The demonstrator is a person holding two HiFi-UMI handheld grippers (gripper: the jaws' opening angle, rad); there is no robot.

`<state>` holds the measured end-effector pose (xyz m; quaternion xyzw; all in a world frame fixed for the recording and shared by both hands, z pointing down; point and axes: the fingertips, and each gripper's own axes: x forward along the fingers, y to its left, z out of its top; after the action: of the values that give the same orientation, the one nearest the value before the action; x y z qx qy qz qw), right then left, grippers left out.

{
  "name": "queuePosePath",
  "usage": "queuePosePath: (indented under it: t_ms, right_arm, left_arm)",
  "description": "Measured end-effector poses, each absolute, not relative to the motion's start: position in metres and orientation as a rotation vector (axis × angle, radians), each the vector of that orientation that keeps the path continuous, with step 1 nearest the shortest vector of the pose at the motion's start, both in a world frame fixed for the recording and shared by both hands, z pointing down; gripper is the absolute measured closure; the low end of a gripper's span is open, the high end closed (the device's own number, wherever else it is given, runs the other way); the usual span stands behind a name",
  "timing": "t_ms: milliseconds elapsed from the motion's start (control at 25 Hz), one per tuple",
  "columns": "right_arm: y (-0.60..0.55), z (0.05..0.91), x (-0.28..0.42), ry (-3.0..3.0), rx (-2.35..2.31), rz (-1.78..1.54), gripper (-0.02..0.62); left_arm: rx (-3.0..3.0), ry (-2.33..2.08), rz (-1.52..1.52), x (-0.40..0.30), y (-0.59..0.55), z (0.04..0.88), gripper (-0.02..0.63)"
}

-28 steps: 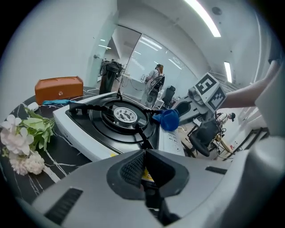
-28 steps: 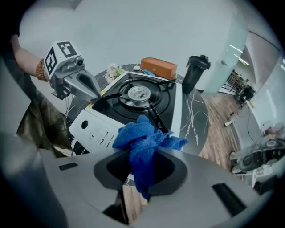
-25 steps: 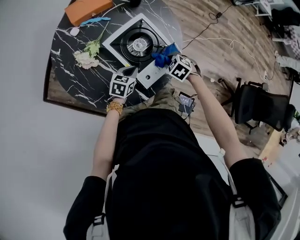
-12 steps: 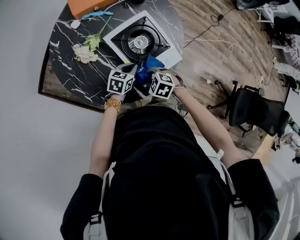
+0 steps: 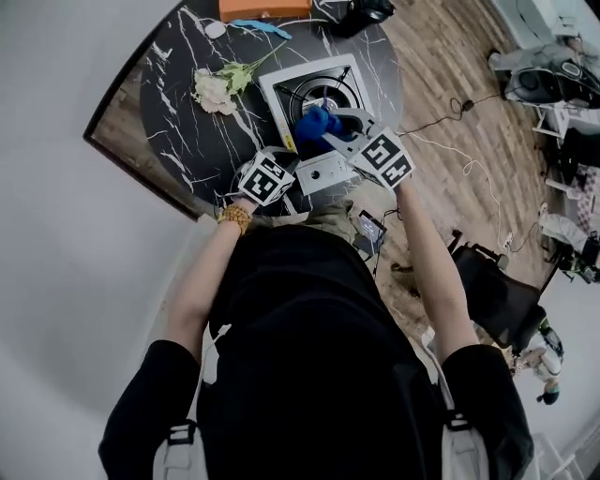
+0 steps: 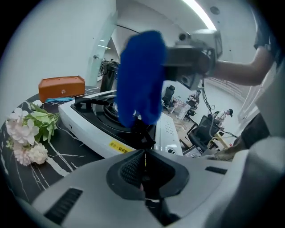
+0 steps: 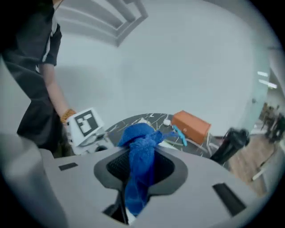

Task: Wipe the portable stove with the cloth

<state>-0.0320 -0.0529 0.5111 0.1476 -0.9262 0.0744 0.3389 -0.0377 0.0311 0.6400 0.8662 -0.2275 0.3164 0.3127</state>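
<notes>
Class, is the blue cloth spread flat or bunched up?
Bunched: the blue cloth sits crumpled in a wad, clamped in the right gripper.

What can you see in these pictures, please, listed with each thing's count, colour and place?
table: one, black marble with white veins, under everything else.
portable stove: one, white with a black burner, on the table in front of the person.
cloth: one, blue, bunched, held over the stove.
flowers: one bunch, pale pink with green stems, on the table left of the stove.
box: one, orange, at the table's far edge.
office chair: one, black, on the wooden floor at the right.
left gripper: one, grey, shut and empty, by the stove's near edge.
right gripper: one, grey, shut on the cloth.
</notes>
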Motion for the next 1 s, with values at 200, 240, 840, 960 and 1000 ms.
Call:
queuePosePath:
  t_ms: [200,240,840,960,1000]
  right_arm:
    - [-0.104,0.561,-0.117,-2.179,0.245,-0.061,0.512]
    - [-0.104,0.577,-0.127,-2.118,0.191,-0.078,0.512]
    - [-0.017,0.633,-0.103,-1.948,-0.224,0.005,0.512]
    - [0.001,0.631,-0.091,-1.98,-0.19,0.086,0.52]
    - [0.003,0.63,-0.088,-1.985,-0.181,0.115,0.52]
  left_arm:
    - [2.334,-0.543,0.897,-0.033,0.033,0.632,0.598]
    - [2.334,-0.54,0.904,-0.032,0.033,0.63,0.598]
    - [2.377,-0.579,0.916,-0.032,0.027,0.63,0.6]
    - [2.356,-0.645,0.901,-0.03,0.032,0.632,0.6]
    - [2.359,-0.664,0.901,-0.028,0.033,0.629,0.6]
